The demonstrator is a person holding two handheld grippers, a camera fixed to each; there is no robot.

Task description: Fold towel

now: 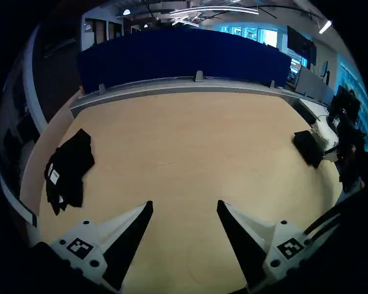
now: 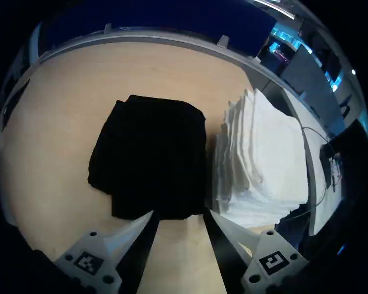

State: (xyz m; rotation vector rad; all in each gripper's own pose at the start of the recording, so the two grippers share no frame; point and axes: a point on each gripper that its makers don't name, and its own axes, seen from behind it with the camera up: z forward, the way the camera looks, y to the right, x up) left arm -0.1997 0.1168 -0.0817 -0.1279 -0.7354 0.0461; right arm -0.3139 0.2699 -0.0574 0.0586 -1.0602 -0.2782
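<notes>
Both grippers hung over the wooden surface (image 1: 194, 142), jaws spread and empty.
The left gripper (image 1: 184, 202) faced bare wood, with a crumpled black towel (image 1: 68, 169) lying off to its left. The right gripper (image 2: 181, 211) sat at the near edge of a folded black towel (image 2: 149, 157), with a stack of folded white towels (image 2: 267, 161) just beside that on the right.
</notes>
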